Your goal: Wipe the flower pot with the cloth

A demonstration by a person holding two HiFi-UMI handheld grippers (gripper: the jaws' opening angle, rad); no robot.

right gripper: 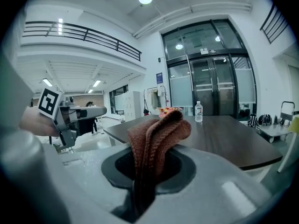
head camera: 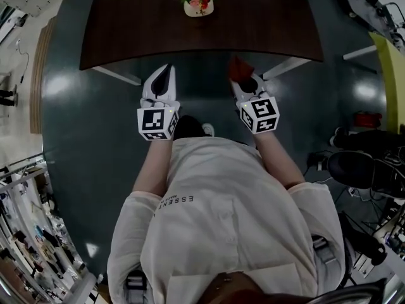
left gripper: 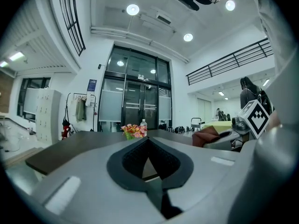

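A white flower pot [head camera: 199, 7] with pink and orange flowers [left gripper: 133, 130] stands at the far middle of a dark wooden table [head camera: 152, 24]. My right gripper [head camera: 239, 81] is shut on a folded reddish-brown cloth [right gripper: 156, 139], which sticks up from between its jaws. It hangs at the table's near edge, well short of the pot. My left gripper [head camera: 162, 79] is shut with nothing in it, level with the right one and also short of the near edge. In the right gripper view the cloth hides most of the flowers [right gripper: 164, 109].
A clear water bottle [right gripper: 198, 111] stands on the table beyond the pot. The table's white legs [head camera: 117, 75] stand at its near corners. Chairs and gear [head camera: 367, 163] crowd the floor at the right. Glass doors [left gripper: 138, 104] lie beyond the table.
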